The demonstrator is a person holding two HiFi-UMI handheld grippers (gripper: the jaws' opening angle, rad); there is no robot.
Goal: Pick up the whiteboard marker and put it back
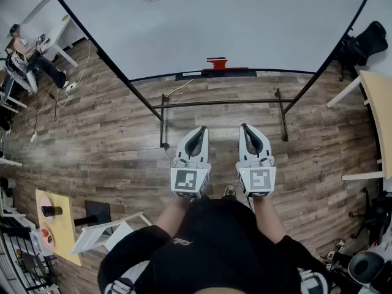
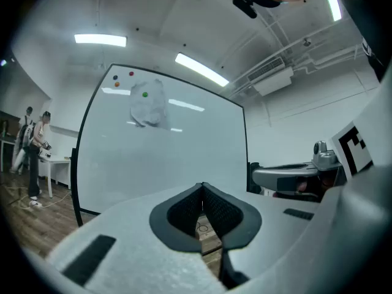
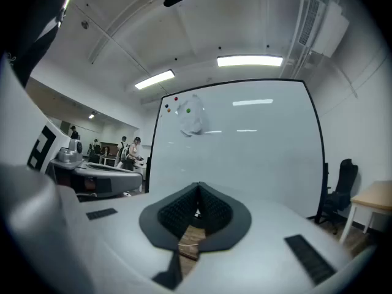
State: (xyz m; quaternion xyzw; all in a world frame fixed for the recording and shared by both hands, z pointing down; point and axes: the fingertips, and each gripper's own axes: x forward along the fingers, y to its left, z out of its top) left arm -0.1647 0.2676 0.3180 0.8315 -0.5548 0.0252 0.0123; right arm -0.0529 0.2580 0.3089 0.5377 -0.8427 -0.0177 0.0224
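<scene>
Wood-plank floor and a large whiteboard on a stand. What looks like the whiteboard marker, red, lies on its tray. The left gripper and right gripper are side by side before the board, each with its jaws closed tip to tip on nothing.

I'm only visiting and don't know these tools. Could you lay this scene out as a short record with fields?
Setting: whiteboard on a stand, over a wooden floor
Left gripper: jaws shut, nothing between them
Right gripper: jaws shut, nothing between them
Board ledge: red item, too small to identify
Task stage: nothing picked up yet
</scene>
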